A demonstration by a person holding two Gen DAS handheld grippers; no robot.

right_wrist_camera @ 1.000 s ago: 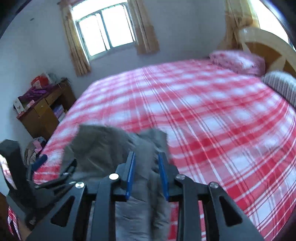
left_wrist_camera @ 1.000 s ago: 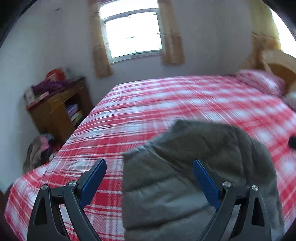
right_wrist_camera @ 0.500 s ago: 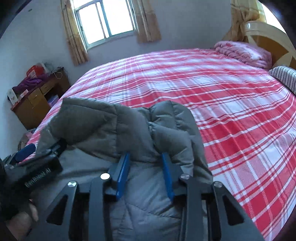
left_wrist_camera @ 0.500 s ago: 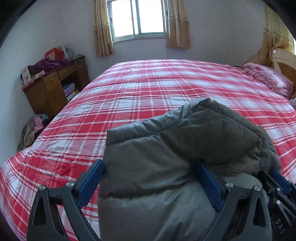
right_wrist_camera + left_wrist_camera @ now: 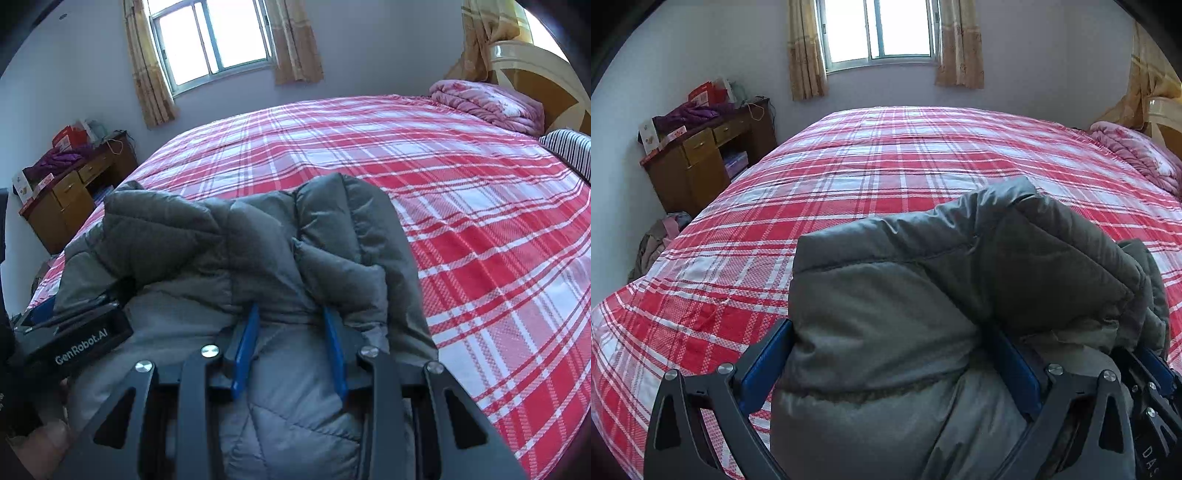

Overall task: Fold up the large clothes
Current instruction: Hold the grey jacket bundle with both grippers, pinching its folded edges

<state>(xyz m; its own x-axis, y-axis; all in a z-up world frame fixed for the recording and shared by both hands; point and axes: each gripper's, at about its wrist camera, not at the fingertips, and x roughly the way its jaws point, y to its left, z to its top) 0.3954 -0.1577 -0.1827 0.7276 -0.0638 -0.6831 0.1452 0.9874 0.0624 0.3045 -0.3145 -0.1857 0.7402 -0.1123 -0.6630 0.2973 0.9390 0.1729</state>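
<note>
Tongs [image 5: 291, 317] gripping jacket [image 5: 229, 236] (bunched, axis unclear)

- Jacket [image 5: 886, 325]: plain grey, quilted, matt sheen.
- Bed [image 5: 886, 177]: red and white plaid.
- Left hand-held gripper [image 5: 886, 363]: black frame, blue pads.
- Right hand-held gripper [image 5: 291, 341]: black, blue pads too.
- Quilt [image 5: 487, 103]: pink, floral print.
- Pillow [image 5: 570, 149]: dark and white stripes.
- Curtains [image 5: 807, 48]: tan, faintly patterned.
- Cabinet [image 5: 701, 162]: brown wood.
- Wall [image 5: 1052, 55]: pale lilac-grey.
</note>
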